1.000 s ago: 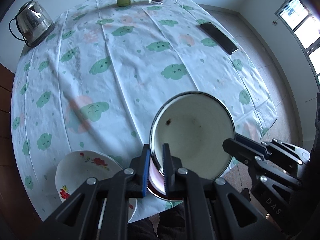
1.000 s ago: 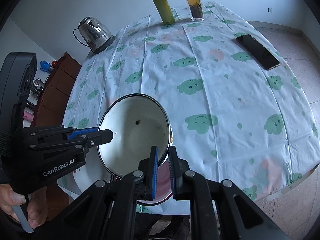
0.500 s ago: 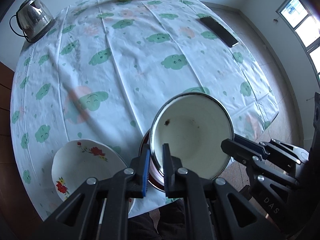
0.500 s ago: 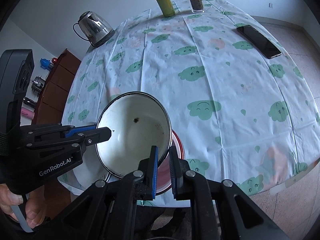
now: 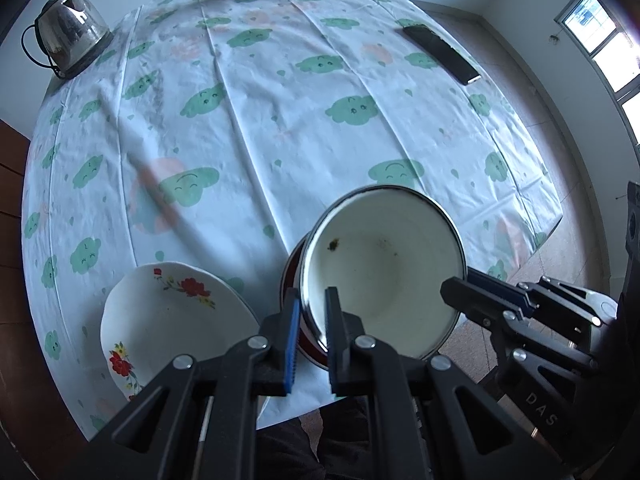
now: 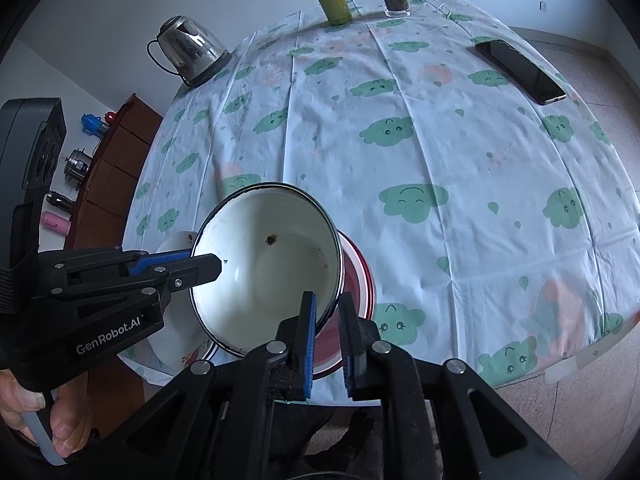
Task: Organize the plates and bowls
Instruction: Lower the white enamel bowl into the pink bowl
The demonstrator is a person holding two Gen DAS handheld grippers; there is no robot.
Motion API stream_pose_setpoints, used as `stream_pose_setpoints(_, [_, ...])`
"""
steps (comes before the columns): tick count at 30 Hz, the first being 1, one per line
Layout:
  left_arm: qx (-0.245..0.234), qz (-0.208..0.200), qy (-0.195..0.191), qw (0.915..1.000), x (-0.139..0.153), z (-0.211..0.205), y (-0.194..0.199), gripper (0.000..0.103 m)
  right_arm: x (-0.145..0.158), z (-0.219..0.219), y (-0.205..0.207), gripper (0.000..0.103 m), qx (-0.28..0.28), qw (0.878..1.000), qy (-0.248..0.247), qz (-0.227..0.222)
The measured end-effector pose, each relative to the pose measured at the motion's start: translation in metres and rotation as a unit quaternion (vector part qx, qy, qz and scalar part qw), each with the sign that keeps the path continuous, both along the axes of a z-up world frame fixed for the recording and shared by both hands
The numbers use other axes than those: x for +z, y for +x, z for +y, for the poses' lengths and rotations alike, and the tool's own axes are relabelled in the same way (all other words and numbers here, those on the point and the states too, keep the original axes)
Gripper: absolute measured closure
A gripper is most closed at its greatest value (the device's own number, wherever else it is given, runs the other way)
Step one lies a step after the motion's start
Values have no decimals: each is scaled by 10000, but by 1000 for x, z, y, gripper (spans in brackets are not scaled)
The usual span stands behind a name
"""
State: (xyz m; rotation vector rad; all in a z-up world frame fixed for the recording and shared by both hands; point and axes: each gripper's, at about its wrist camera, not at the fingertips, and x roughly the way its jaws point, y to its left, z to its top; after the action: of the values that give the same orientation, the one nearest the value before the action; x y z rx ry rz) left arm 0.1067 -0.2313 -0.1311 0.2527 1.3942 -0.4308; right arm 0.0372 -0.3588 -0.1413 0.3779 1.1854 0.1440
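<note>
Over the near table edge: white enamel bowl (image 5: 384, 276) pinched by both grippers, tilted above a red plate (image 6: 356, 280).

Left gripper (image 5: 311, 336) clamped on the bowl's near-left rim, rim between its pads; right gripper (image 6: 327, 336) pinching the opposite, right side of the rim, pads close together on the thin wall. Bowl's mouth tipped toward the cameras, its base hanging directly over the red plate, seemingly just clear of it or barely touching; cannot tell which. Flowered white plate (image 5: 172, 320) just beside, on the left gripper's side, hence nearer to the left hand. Next move, judged: straight down to seat the bowl on the red plate, rim levelled first, both grips released only once settled; uneven release risks tipping toward the table (image 5: 280, 120) edge.
</note>
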Motion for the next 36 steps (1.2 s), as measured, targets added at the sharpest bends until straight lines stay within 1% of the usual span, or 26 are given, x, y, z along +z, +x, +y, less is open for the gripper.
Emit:
stream_pose_setpoints(22, [-47,123,107,9999,-13,-3,-7,95,-15,-2,-6,90,0,9999,48,159])
stream_pose_setpoints(30, [6,201,166,9997,-22,2,-9,95,-20,2,-7,89,51,9998,67,203])
stream_pose_setpoints(36, [-18,209,142,9997,-21,1,-10,95,-25,2,-7,89,11,9997,73,245])
